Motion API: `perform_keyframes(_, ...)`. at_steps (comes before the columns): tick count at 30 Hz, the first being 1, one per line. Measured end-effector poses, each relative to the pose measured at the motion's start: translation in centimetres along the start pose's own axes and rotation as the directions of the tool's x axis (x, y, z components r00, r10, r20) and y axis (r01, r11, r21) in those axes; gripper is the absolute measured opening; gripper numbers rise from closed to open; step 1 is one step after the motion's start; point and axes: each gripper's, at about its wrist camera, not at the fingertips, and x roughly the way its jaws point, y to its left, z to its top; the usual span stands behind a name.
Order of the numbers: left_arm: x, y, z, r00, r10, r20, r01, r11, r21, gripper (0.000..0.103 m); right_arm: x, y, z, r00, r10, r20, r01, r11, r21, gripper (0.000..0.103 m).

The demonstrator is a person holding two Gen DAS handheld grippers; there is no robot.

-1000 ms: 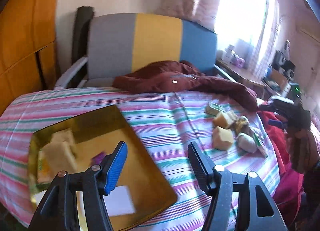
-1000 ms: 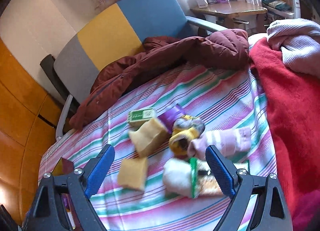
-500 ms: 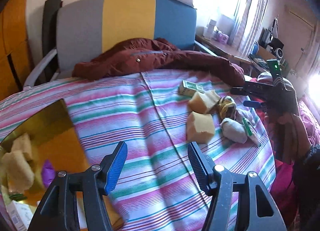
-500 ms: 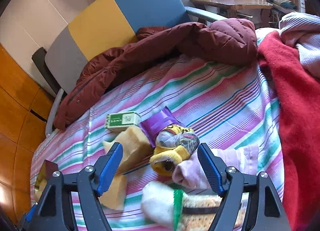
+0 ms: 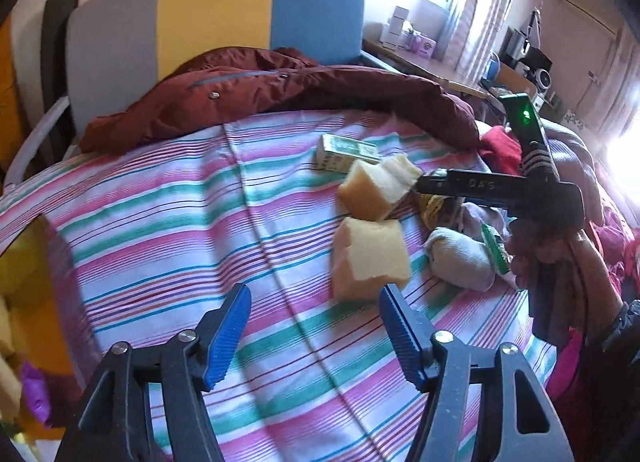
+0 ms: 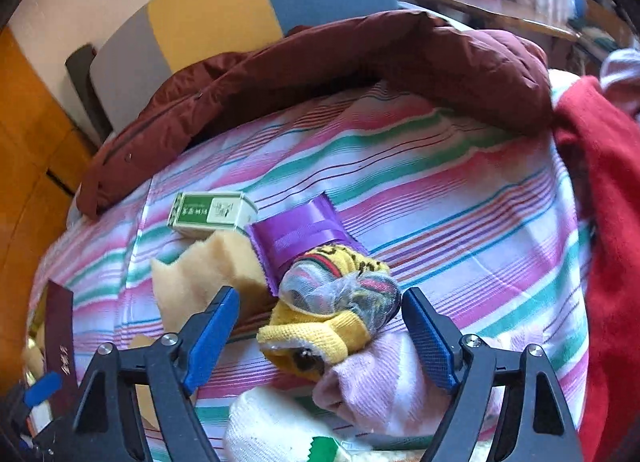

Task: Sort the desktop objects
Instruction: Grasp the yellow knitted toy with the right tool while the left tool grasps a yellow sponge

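My left gripper [image 5: 316, 322] hovers over the striped cloth [image 5: 180, 246], its jaws opening with nothing between them. A yellow sponge [image 5: 372, 258] lies just beyond its right finger. Behind that are a second sponge [image 5: 376, 189] and a green box [image 5: 346, 151]. My right gripper [image 6: 320, 326] is open around a yellow sock bundle [image 6: 328, 314]; its pads stand beside the bundle without pressing it. A purple packet [image 6: 300, 234], the green box [image 6: 212, 213], a pink sock [image 6: 372, 378] and a white sock [image 6: 272, 430] crowd around. A hand [image 5: 560, 258] holds the right gripper [image 5: 500, 189].
A gold tray [image 5: 24, 274] holding sponges and a purple packet sits at the cloth's left edge. A maroon jacket [image 5: 280, 89] lies along the back, against a grey, yellow and blue chair [image 5: 216, 13]. Red fabric [image 6: 612, 262] is heaped on the right.
The left gripper swung right from over the gold tray to the sponges, and its jaws widened. The right gripper sank toward the yellow sock bundle, jaws narrower than before.
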Motion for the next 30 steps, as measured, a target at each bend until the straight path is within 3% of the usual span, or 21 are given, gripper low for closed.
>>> perform_keyframes(5, 1.6, -1.6, 0.9, 1.0, -0.019, -0.008, 0.02, 0.999, 0.042, 0.07, 0.7, 0.1, -0.1, 0.998, -0.051, -0.022, 0.05, 0.998, -0.047, 0.066)
perform_keyframes(14, 4.8, -3.7, 2.0, 0.999, -0.017, -0.047, 0.022, 0.995, 0.095, 0.074, 1.2, 0.3, -0.2, 0.995, -0.096, -0.037, 0.093, 0.993, -0.065, 0.053)
perform_keyframes(24, 8.1, -4.5, 1.8, 0.995, 0.055, -0.085, -0.042, 0.989, 0.144, 0.074, 0.4, 0.1, 0.2, 0.997, -0.074, -0.017, 0.073, 0.996, -0.047, 0.041)
perform_keyframes(26, 8.4, -4.4, 1.7, 0.995, 0.046, -0.092, -0.033, 0.99, 0.136, 0.069, 0.1, 0.1, 0.3, 0.998, -0.063, -0.009, 0.062, 0.997, -0.042, 0.041)
perform_keyframes(28, 8.2, -4.7, 1.4, 0.996, 0.029, -0.084, -0.017, 0.989, 0.15, 0.056, -0.1, 0.2, 0.4, 0.999, -0.054, 0.001, 0.054, 0.998, -0.038, 0.041)
perform_keyframes(30, 7.9, -5.1, 1.1, 0.997, 0.039, -0.066, -0.027, 0.985, 0.172, 0.055, -0.2, 0.1, 0.5, 0.999, -0.048, 0.006, 0.048, 0.998, -0.031, 0.041)
